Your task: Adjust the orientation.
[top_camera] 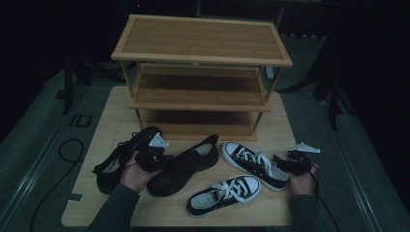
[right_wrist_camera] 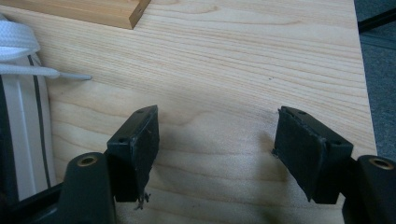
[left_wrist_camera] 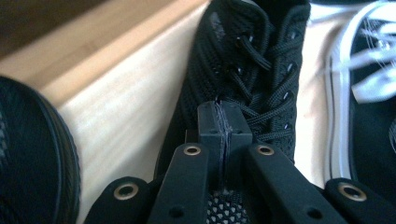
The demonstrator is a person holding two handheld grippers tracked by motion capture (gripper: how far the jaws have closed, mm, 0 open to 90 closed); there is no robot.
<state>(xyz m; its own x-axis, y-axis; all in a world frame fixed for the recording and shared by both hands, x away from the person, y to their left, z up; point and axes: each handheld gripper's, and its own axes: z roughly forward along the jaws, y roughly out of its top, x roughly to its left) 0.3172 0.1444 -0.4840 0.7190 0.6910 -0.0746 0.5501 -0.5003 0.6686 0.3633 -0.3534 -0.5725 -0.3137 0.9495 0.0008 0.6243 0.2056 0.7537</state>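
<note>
Left gripper view first: the left gripper (left_wrist_camera: 225, 122) has its two black jaws pressed flat together, nothing visible between the pads, and they hang right over the laced top of a black mesh shoe (left_wrist_camera: 252, 60). Whether the tips touch the laces, I cannot tell. Just left of that shoe runs bare pale tabletop (left_wrist_camera: 116, 102), and at the near left edge bulges the rounded side of a second black shoe (left_wrist_camera: 32, 154). On the right, a black-and-white sneaker (left_wrist_camera: 369, 79) lies close alongside.

Over to the right gripper view, and the right gripper (right_wrist_camera: 217, 149) shows jaws standing wide apart with only wood grain between them. A white lace tip (right_wrist_camera: 70, 74) lies on the table, to the left.

From the high view, the left gripper sits between the two black shoes, near left of the table. The right gripper rests at the near right edge, just beside the sneaker. A second sneaker (top_camera: 225, 193) lies nearest the front. A bamboo shoe rack (top_camera: 203, 58) stands at the far side.
</note>
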